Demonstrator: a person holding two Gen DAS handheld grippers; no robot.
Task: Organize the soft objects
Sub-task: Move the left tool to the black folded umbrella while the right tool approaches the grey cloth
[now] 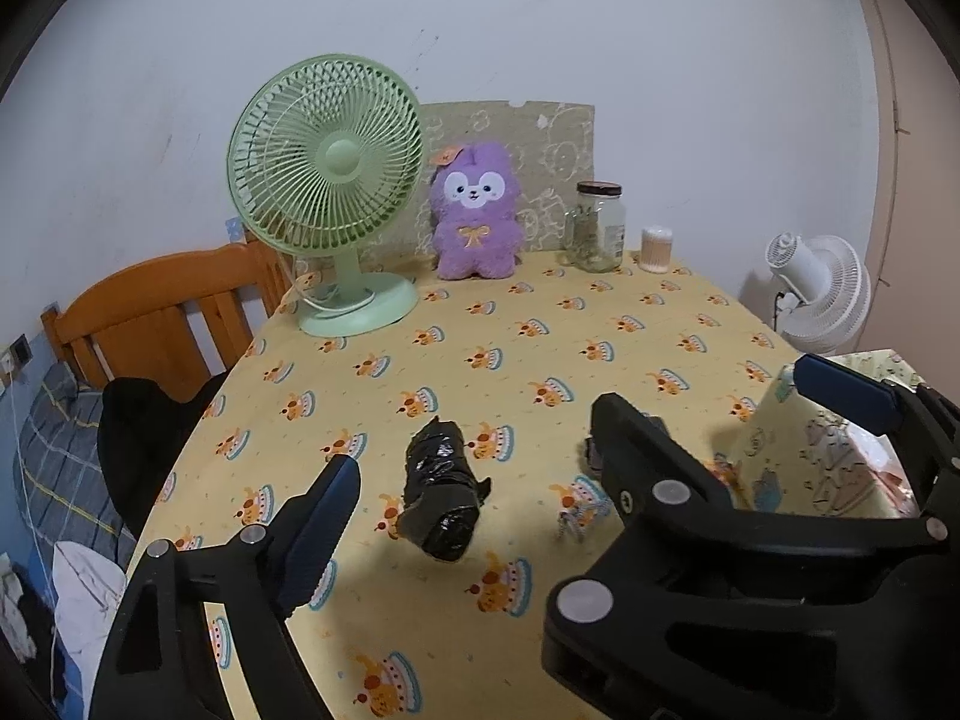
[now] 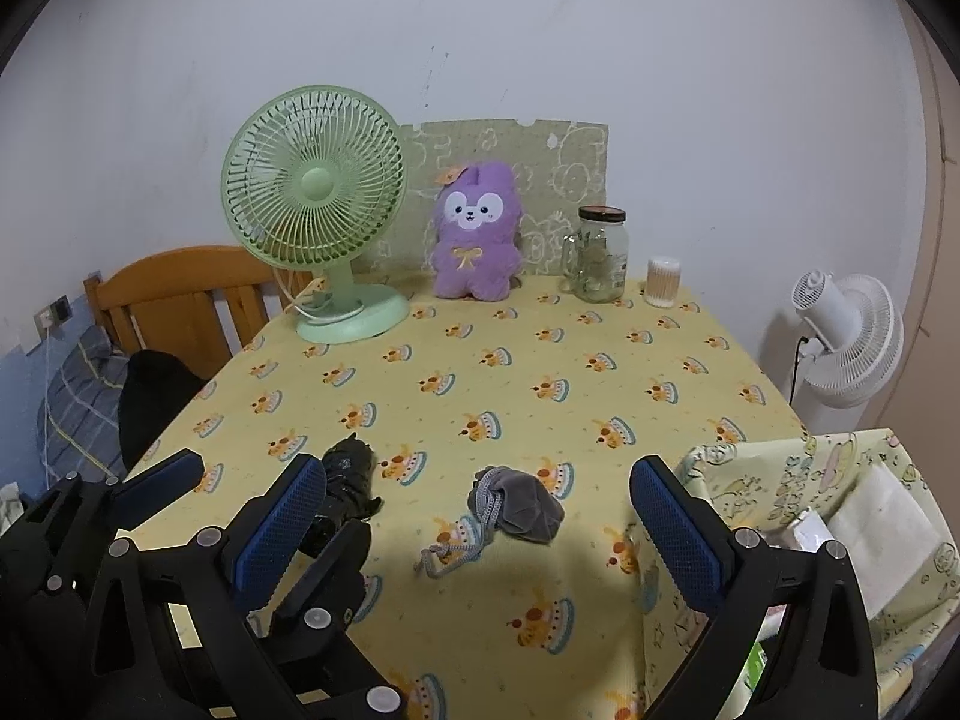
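Left gripper (image 1: pixel 474 450): jaws wide, nothing between the pads; the black roll lies on the cloth in the gap between its fingers, untouched.
Right gripper (image 2: pixel 477 510): jaws wide, holding nothing; the grey sock lies on the cloth between its fingers, apart from both pads.
Black roll (image 1: pixel 441 495): a crumpled black bundle, lying on the near part of the table, left of the sock.
Grey sock (image 2: pixel 522 507): bunched up, near the table's front, with a braided cord (image 2: pixel 462 546) trailing from it toward the camera.
Plush (image 2: pixel 477 234): purple, upright at the back of the table, leaning on a patterned board (image 2: pixel 570 156).
Green fan (image 2: pixel 315 198): stands at the back left, just beside the plush.
Jar (image 2: pixel 600 255): glass, dark lid, right of the plush; a small tub of swabs (image 2: pixel 663 282) beside it.
Table (image 2: pixel 540 360): covered in a yellow printed cloth.
Bag (image 2: pixel 840 492): patterned fabric, open, at the table's right front edge.
White fan (image 2: pixel 852 342): beyond the table, on the right.
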